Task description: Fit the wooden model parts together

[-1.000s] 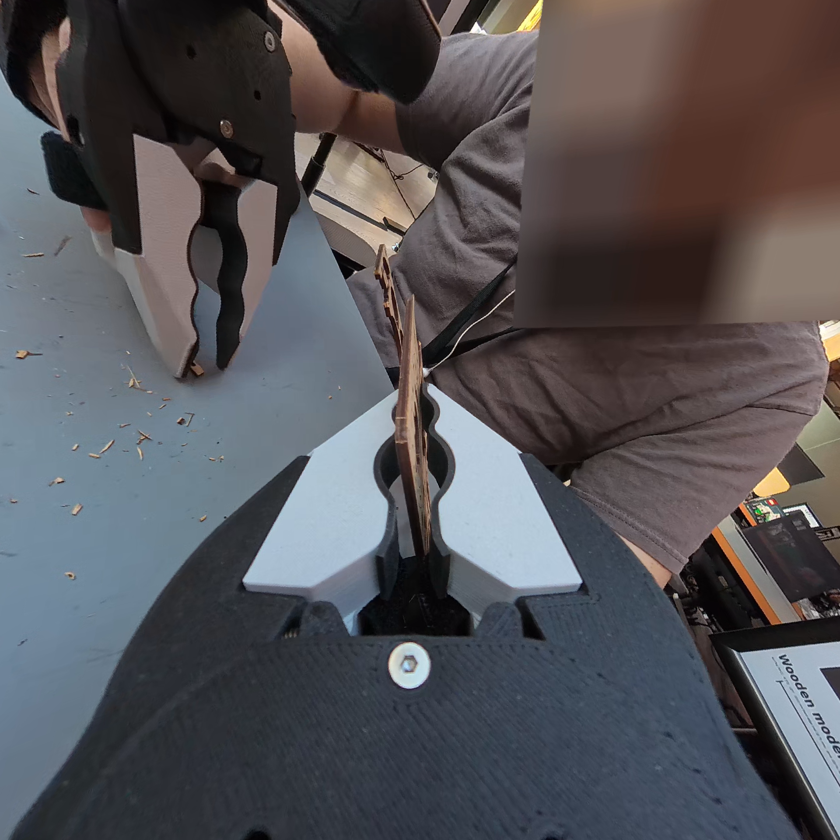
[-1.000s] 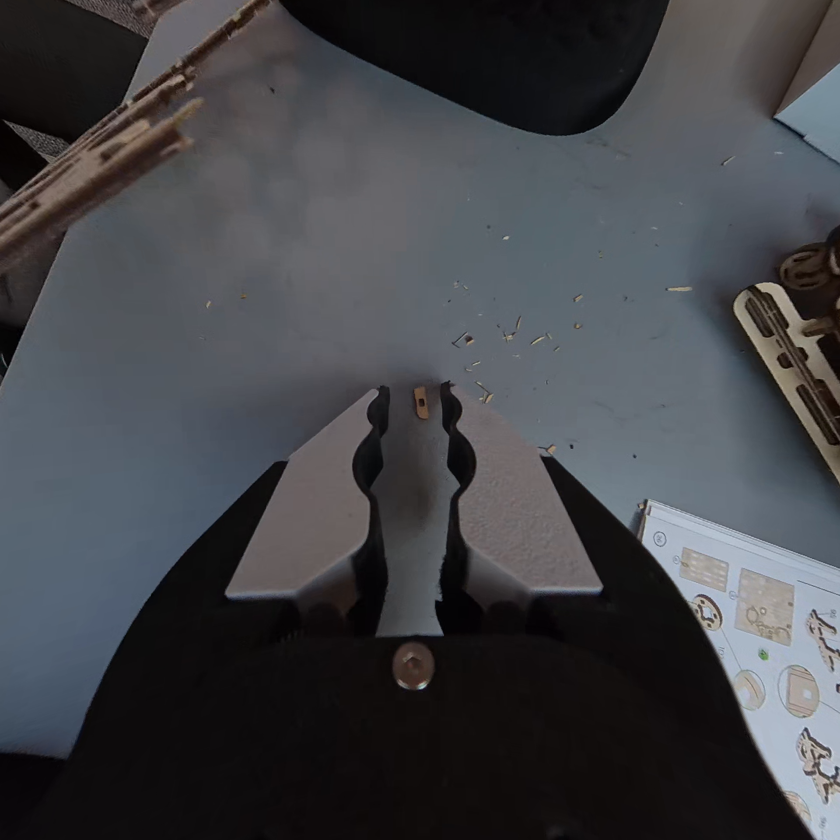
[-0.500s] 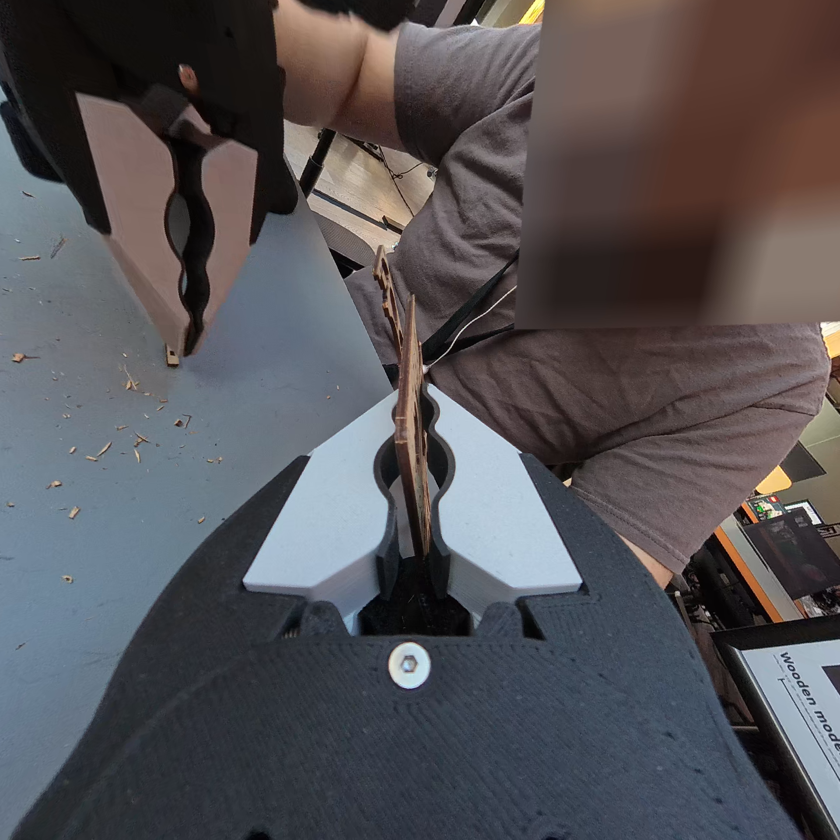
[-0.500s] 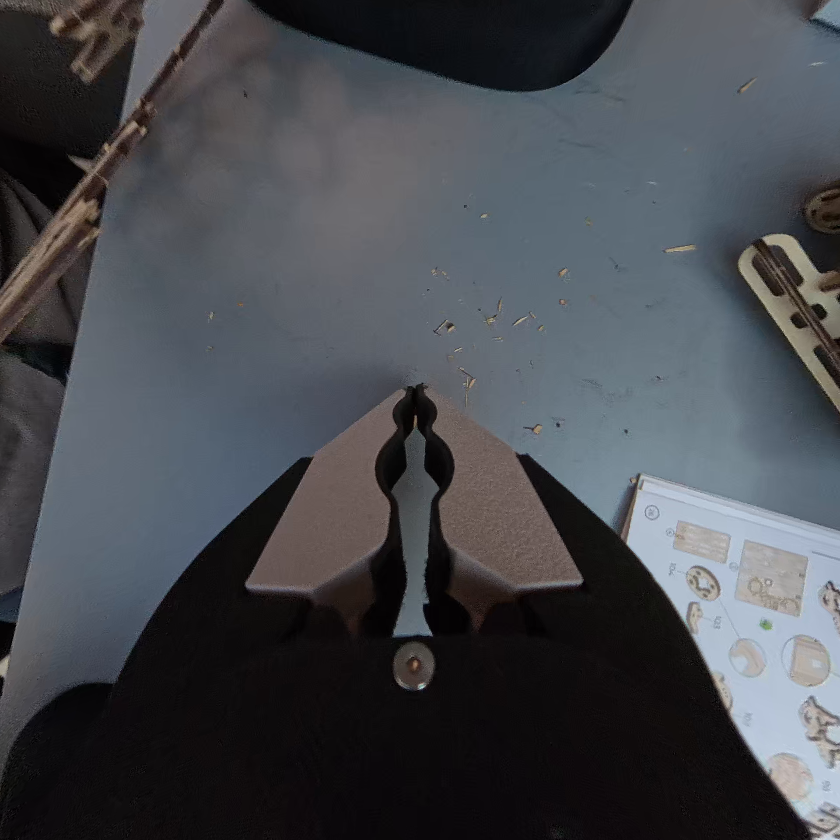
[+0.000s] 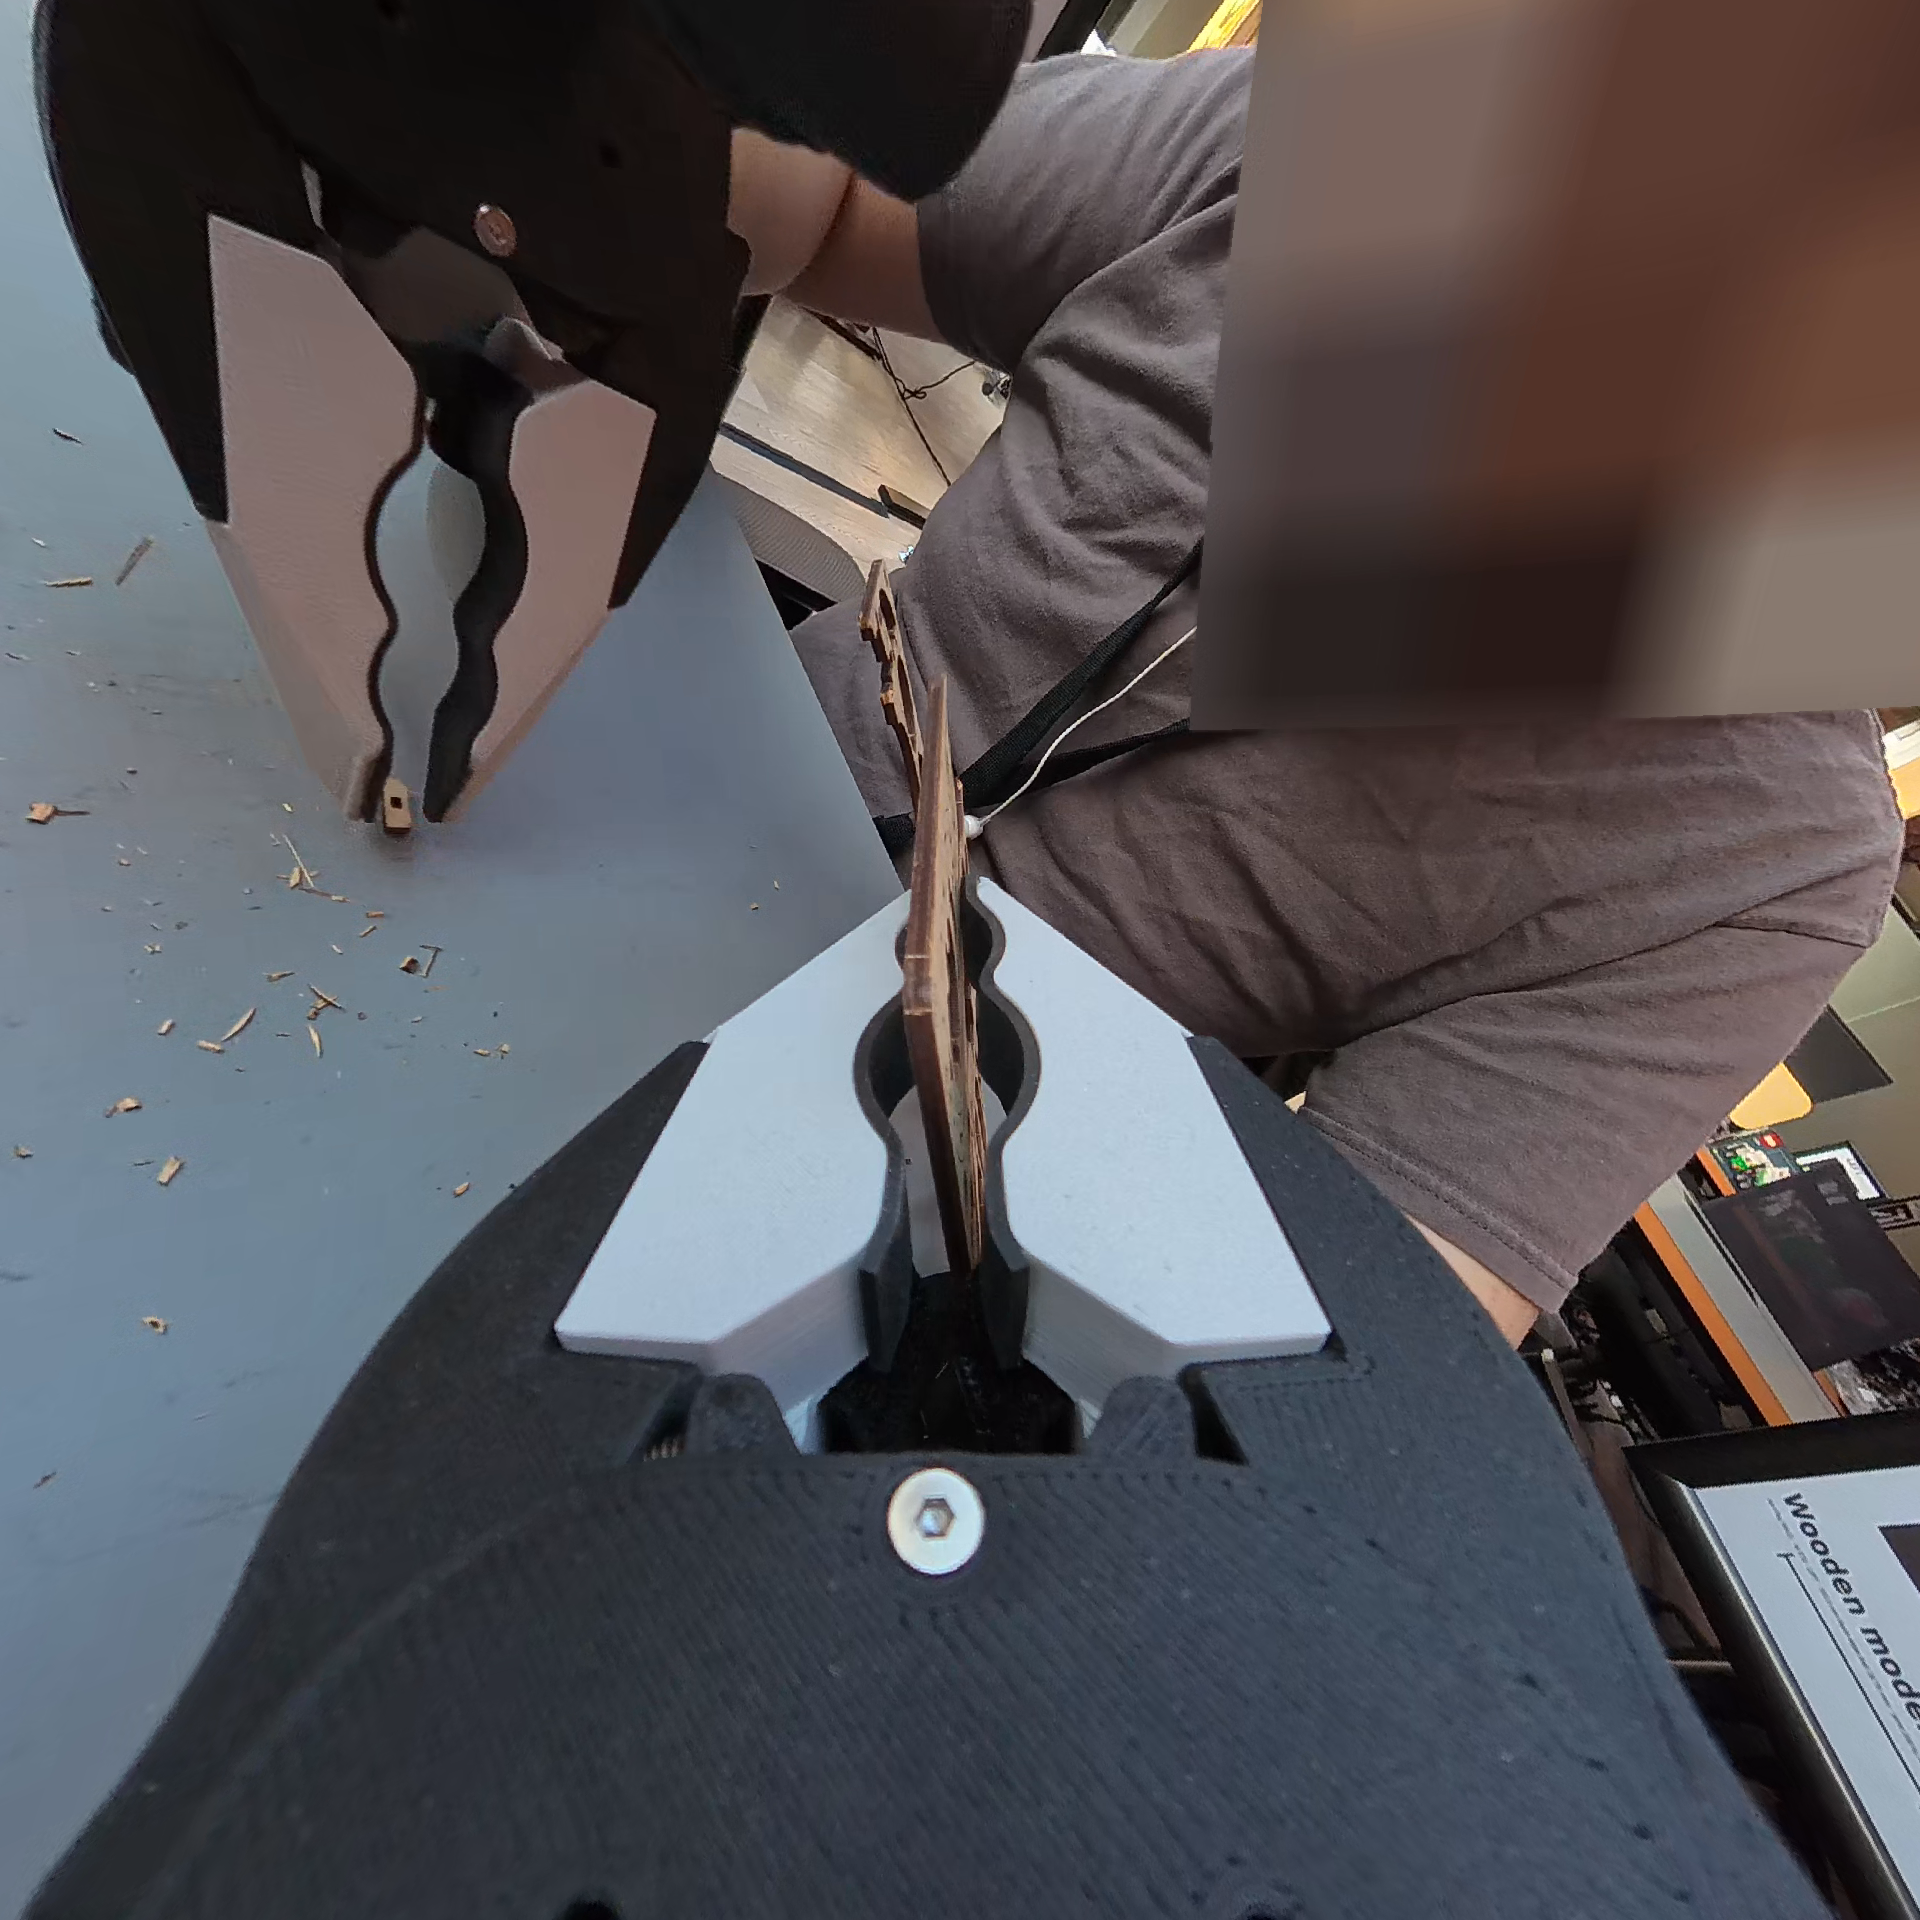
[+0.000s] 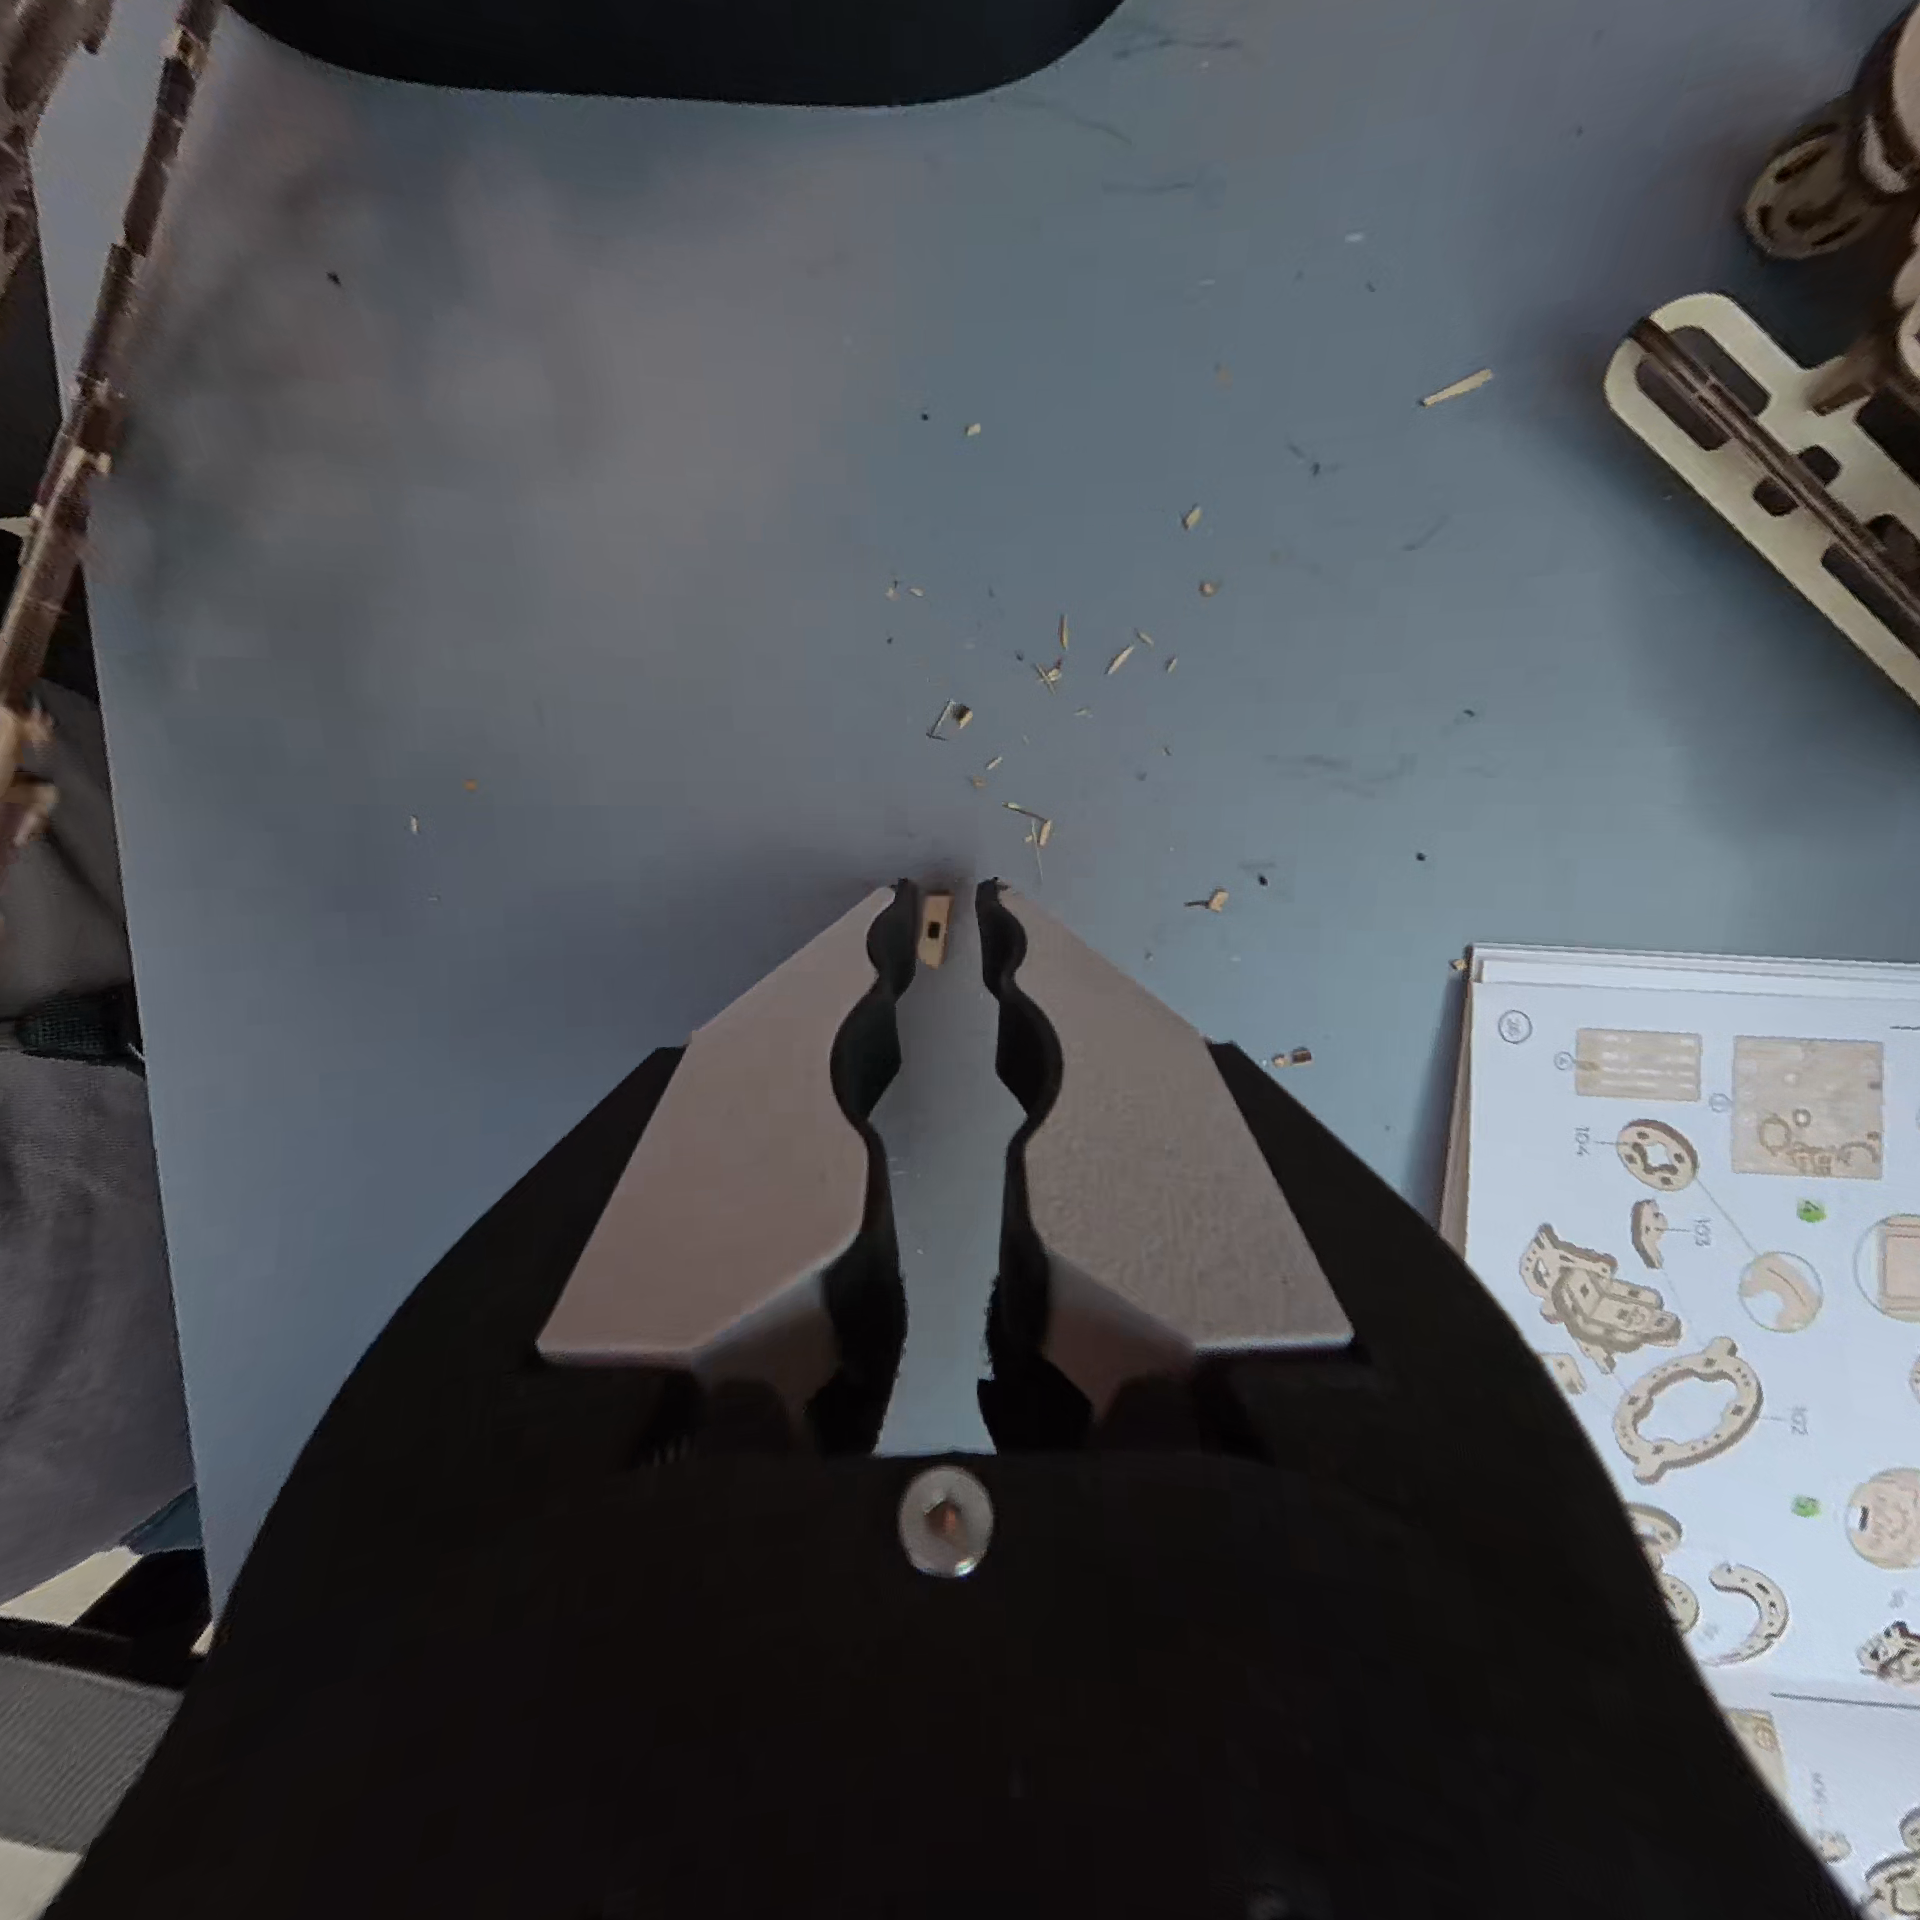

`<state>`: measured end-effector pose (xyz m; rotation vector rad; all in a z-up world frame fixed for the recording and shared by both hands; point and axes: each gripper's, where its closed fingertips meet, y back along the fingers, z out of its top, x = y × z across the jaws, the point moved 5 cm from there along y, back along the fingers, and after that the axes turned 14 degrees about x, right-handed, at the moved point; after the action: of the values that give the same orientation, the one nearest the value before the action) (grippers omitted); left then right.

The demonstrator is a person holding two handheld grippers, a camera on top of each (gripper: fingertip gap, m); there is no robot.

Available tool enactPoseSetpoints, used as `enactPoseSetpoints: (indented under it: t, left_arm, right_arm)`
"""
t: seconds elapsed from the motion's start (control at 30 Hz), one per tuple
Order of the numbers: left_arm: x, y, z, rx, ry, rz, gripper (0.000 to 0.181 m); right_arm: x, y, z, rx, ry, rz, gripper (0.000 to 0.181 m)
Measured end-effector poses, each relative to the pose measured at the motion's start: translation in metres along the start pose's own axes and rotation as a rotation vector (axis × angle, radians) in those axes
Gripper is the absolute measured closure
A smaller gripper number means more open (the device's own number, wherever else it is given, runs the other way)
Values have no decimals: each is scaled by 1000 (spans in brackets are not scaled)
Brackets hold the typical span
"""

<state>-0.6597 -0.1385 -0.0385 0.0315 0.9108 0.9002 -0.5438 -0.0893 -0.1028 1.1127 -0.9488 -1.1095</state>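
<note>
Left gripper (image 5: 940, 997) clamped on an upright wooden panel (image 5: 940, 935). Right gripper (image 6: 940, 899), jaws apart, straddles a small slotted wooden piece (image 6: 932, 928) on the blue table (image 6: 520, 520). Right view alone shows the instruction sheet (image 6: 1704, 1299) (4 o'clock); shavings litter the surface.

Blue-grey table (image 6: 623, 520), orange-edged shelving (image 5: 1704, 1309)
</note>
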Motion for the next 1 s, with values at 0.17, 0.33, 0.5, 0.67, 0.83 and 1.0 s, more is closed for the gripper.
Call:
enactPoseSetpoints:
  t: [0.17,0.33,0.5,0.67,0.83,1.0]
  left_arm:
    - [-1,0,0,1,-3,0,181]
    - [-3,1,0,-2,-10,4,181]
    - [-3,1,0,0,-10,3,181]
    - [-3,1,0,0,-12,8,181]
    - [-4,1,1,2,-15,10,181]
    - [-4,1,1,1,-12,9,181]
  right_arm:
    - [4,-3,7,104,20,13,172]
    - [3,-5,5,129,18,23,175]
    - [1,0,4,76,15,11,172]
    - [-5,9,-7,51,-28,5,172]
    - [3,2,-20,-68,-77,0,168]
    - [7,-4,-21,-144,-108,-3,169]
